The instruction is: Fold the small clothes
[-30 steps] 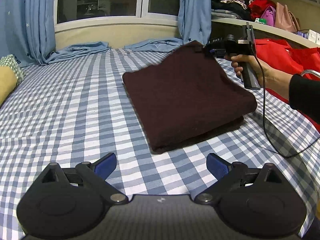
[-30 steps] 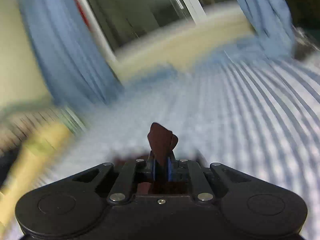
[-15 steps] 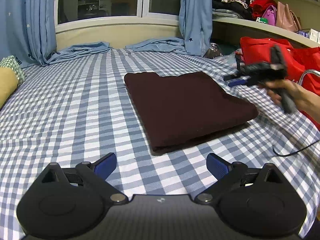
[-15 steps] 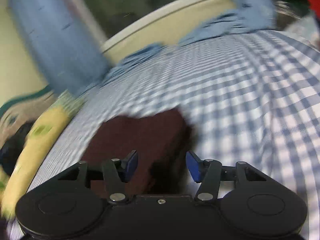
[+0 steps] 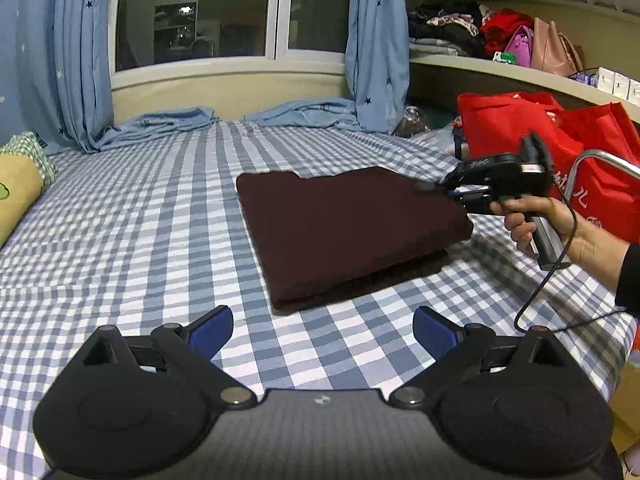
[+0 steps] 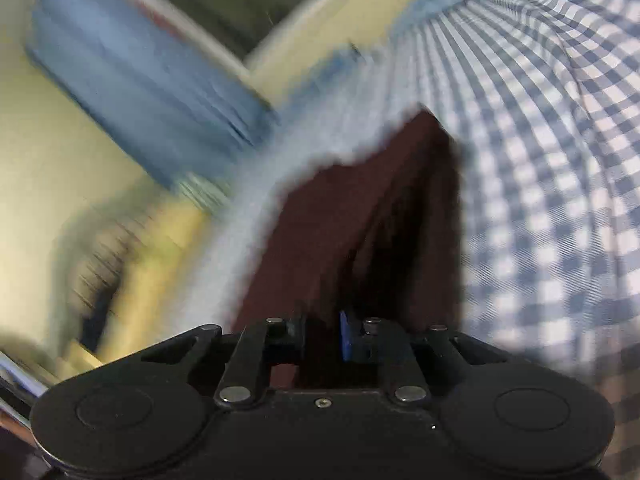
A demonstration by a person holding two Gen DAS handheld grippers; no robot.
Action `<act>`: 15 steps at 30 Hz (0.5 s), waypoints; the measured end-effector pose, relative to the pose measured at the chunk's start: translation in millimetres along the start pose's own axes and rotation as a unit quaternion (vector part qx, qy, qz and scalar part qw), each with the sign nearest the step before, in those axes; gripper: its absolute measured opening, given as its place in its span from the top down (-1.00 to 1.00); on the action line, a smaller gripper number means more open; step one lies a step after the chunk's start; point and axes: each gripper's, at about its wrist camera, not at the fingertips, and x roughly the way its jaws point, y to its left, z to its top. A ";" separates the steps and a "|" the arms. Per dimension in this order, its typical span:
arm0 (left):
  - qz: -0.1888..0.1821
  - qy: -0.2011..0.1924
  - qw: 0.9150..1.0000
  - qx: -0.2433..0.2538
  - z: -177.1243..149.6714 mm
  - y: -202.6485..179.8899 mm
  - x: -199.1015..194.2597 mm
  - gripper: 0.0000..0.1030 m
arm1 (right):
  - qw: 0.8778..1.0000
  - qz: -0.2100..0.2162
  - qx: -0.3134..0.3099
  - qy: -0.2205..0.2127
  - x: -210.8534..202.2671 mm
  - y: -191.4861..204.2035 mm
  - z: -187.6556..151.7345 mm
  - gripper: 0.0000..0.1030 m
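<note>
One dark red garment [image 5: 344,232] lies folded into a neat rectangle mid-bed [image 5: 120,240], toward the right edge. Right gripper [image 6: 324,338] is closing at its corner, cloth between the pads. Left gripper [image 5: 322,330] hangs wide apart, empty. Looks nearly done, maybe one more fold.

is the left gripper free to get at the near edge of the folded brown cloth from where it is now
Probably yes. The left gripper is open with only bare checked sheet between it and the brown cloth's near edge. The right gripper works the far right corner, clear of that path.
</note>
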 end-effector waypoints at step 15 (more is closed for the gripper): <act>-0.005 -0.010 1.000 0.008 -0.5 -17.0 -20.3 -0.91 | 0.998 0.015 0.063 -0.013 -59.5 -33.9 -57.3 0.24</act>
